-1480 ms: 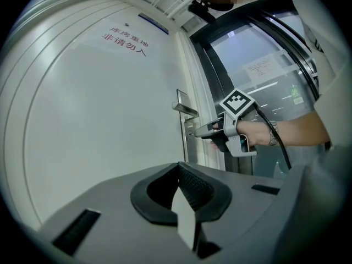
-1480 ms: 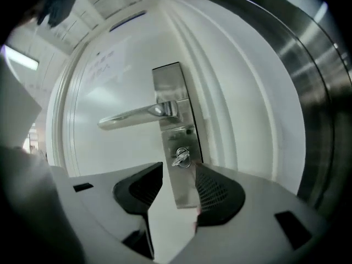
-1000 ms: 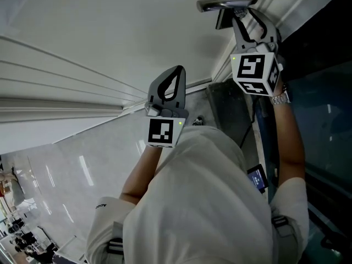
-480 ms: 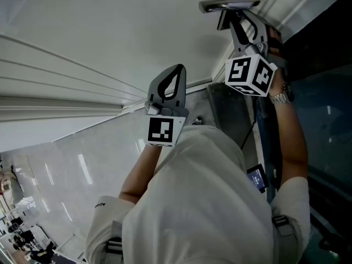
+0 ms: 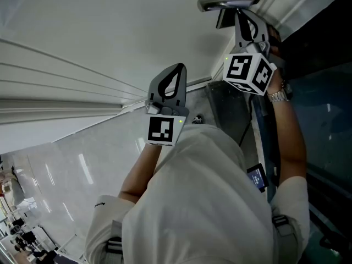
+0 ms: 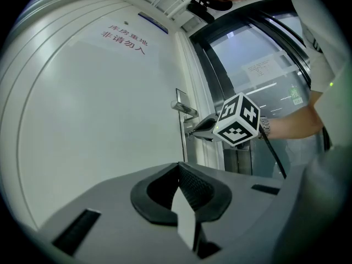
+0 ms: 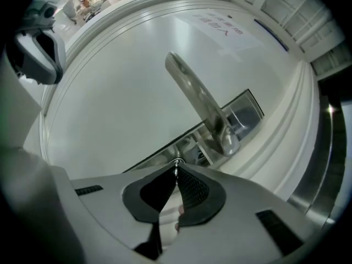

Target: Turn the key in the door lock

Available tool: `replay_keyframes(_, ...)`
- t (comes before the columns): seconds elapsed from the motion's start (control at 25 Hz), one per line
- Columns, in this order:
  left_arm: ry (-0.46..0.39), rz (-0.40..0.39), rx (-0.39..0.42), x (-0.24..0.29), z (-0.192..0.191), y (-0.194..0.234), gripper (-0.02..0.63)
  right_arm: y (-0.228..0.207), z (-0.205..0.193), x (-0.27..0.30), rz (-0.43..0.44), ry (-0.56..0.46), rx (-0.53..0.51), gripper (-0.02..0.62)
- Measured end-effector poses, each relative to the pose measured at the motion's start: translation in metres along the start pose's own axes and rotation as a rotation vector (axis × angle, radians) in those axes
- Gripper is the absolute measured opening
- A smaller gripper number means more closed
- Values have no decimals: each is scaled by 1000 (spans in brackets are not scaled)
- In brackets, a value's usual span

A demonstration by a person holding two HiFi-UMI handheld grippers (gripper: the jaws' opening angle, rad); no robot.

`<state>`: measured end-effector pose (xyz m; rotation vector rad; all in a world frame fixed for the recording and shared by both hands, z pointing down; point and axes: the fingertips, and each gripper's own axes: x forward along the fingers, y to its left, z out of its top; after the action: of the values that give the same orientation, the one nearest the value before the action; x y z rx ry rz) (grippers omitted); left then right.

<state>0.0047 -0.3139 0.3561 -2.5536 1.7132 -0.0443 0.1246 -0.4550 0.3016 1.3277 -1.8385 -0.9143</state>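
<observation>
Right gripper (image 7: 176,165) just clamped key (image 7: 176,161); head view blind

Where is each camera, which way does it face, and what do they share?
Head view: on the head, facing down; shirt, forearms, left gripper, right gripper, white door.
Left gripper view: along its shut jaws toward the door; right gripper and wrist show.
Right gripper view: along its jaws, just closed on the key; left gripper at upper left.
All three share the door handle.

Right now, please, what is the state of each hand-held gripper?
Left hand-held gripper: closed, empty.
Right hand-held gripper: jaws have just been closing, now pinching the key.
</observation>
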Motion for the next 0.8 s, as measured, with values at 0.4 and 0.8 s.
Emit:
replay_keyframes(0.4, 3, 2, -1, 2, 0, 0, 8, -9, 1, 0, 52, 11, 468, 11)
replay_keyframes(0.8, 0, -16, 1, 9, 1, -7, 8, -16, -12, 3, 223, -32, 1260, 11)
